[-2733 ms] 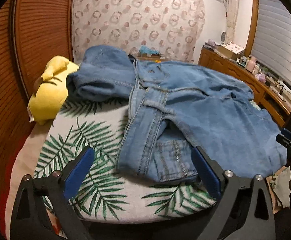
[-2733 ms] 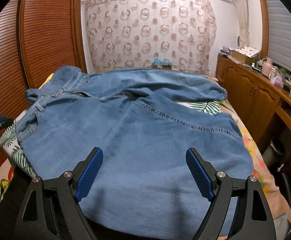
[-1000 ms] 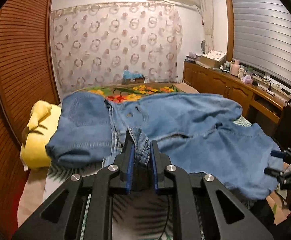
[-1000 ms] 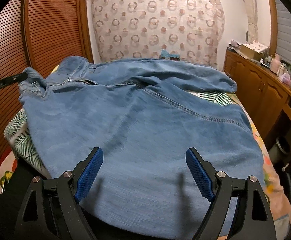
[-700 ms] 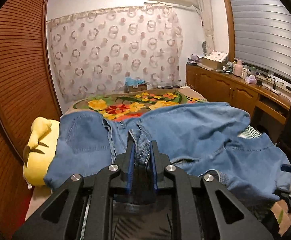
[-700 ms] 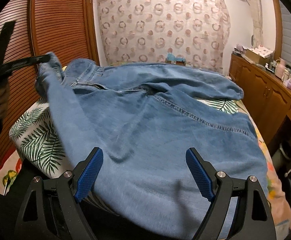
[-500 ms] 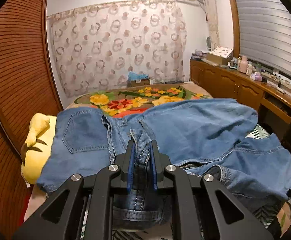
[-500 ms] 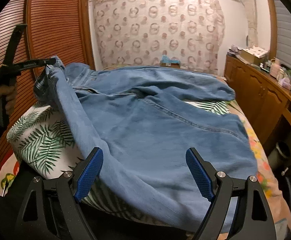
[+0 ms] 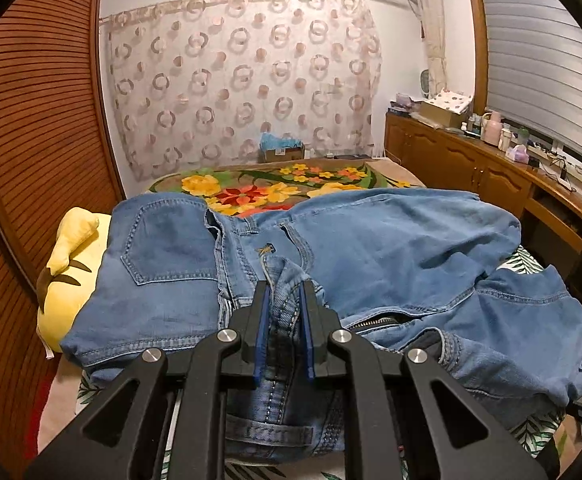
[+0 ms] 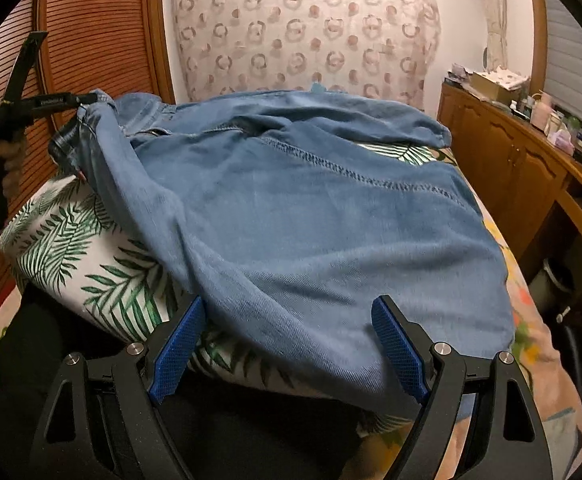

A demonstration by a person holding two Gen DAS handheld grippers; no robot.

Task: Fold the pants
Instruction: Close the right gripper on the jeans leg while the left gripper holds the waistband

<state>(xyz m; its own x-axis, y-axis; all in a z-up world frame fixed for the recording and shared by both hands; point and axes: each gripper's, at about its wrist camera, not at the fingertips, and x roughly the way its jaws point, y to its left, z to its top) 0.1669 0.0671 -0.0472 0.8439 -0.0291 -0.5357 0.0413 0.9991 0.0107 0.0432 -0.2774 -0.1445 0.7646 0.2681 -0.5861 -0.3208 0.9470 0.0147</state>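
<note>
Over by the wooden doors (image 9: pixel 31 128), a yellow plush (image 9: pixel 73 276) sits at the bed's edge, touching the jeans (image 9: pixel 391 248). The jeans lie spread across the bed (image 9: pixel 275 188), on a leaf-print cover (image 10: pixel 87 248) with a flowered blanket beyond. The left gripper (image 9: pixel 284 300) is clamped on a bunched fold of the waistband, holding that corner raised above the cover. To the right, a denim leg drapes toward the near edge of the bed. The right gripper (image 10: pixel 287 340) has its jaws spread wide, one blue pad on either side of the leg's hem, not pinching it. A wooden cabinet (image 9: pixel 471 164) runs along the right wall.
</note>
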